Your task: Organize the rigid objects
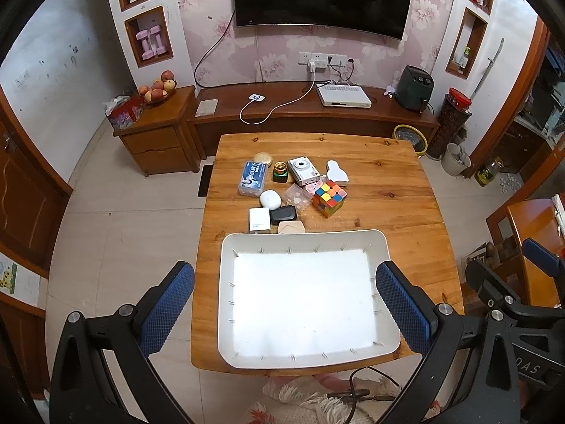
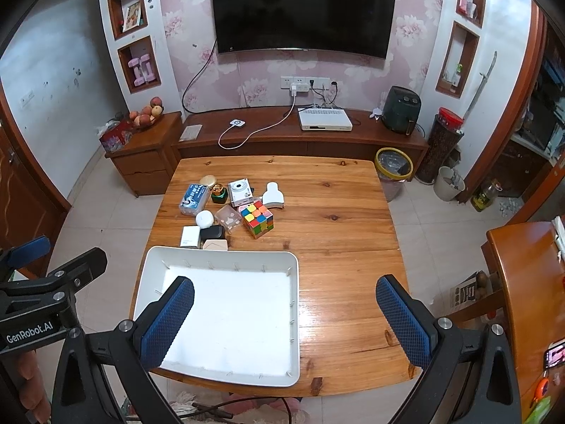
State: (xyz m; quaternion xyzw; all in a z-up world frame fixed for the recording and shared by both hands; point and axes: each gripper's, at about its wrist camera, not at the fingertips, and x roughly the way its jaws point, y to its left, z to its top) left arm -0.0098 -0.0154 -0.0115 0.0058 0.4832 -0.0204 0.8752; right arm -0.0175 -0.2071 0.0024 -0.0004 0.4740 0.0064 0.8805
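Note:
A white tray (image 1: 374,238) lies empty at the near edge of the wooden table (image 1: 388,183); it also shows in the right wrist view (image 2: 295,304). Beyond it sits a cluster of small objects: a colourful puzzle cube (image 1: 329,198) (image 2: 257,218), a white camera (image 1: 303,170) (image 2: 241,192), a blue box (image 1: 252,178), a green jar (image 1: 280,171), a white round case (image 1: 270,199), a black case (image 1: 283,214) and a white box (image 1: 259,219). My left gripper (image 1: 284,300) is open and empty above the tray. My right gripper (image 2: 284,312) is open and empty above the tray's right side.
A low wooden TV bench (image 1: 300,113) with a white set-top box (image 1: 343,95) stands behind the table. A cabinet (image 1: 159,134) with a fruit bowl stands at left. A bin (image 2: 393,164) sits by the table's far right corner. Another wooden table (image 2: 522,282) is at right.

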